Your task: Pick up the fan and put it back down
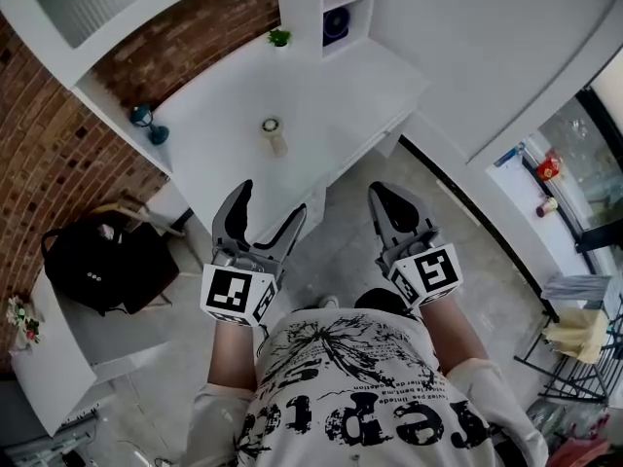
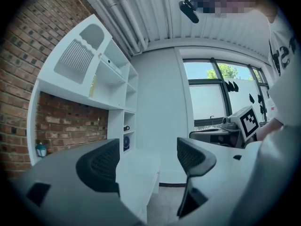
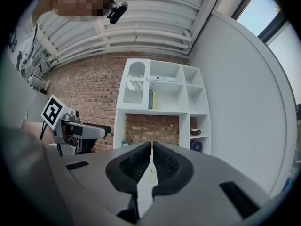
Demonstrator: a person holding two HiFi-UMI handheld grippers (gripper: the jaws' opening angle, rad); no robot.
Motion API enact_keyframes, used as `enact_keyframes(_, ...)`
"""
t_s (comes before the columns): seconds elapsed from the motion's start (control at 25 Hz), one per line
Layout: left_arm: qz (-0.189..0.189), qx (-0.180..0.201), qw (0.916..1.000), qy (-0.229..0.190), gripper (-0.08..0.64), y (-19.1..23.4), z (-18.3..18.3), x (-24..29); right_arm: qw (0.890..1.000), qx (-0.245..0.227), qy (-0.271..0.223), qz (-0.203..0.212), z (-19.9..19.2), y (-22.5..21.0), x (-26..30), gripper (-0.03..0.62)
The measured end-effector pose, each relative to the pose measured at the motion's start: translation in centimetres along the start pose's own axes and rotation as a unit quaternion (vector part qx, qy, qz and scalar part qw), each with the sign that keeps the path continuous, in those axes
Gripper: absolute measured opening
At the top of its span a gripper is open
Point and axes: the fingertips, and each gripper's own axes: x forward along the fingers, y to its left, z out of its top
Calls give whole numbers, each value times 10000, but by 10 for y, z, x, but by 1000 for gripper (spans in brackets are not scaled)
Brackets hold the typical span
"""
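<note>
At my waist, my left tool (image 1: 270,202) is held with jaws apart and empty, and my right tool (image 1: 387,200) with jaws together. What I take for the small pale round-headed fan (image 1: 274,134) lies mid-way on the white table (image 1: 219,139), well apart from both. I judge the reach has not begun; next I must stretch forward and straddle it.

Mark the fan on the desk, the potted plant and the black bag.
fan (image 1: 272,125): head view, on its round head
potted plant (image 1: 279,38): head view, on its green leaves
black bag (image 1: 92,261): head view, on its front panel

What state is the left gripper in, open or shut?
Open: the left gripper shows its jaws well apart, with nothing held between them.
</note>
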Motion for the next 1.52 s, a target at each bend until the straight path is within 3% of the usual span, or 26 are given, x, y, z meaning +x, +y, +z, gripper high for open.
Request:
enact_keyframes(0.24,421,-126,9989,172,368,53,-22,39,9994,49,168,309,-21,-25,70,26)
enact_keyframes(0.56,1402,-62,9900,136,368,118,-28,114,9913,32,161,1305,-37,-82,189,26)
enact_keyframes(1.0,2911,-246,9559,303,368,205,-31,238,9547,239,439,2934,-41,-171,362,15)
enact_keyframes(1.24,3462,-653,9323,816,368,236,-82,272,9246,193,914,3692,-83,-175,418,15)
enact_keyframes(1.52,3541,-1192,9137,1602,368,271,-172,297,8999,294,1372,4128,-140,-156,467,15)
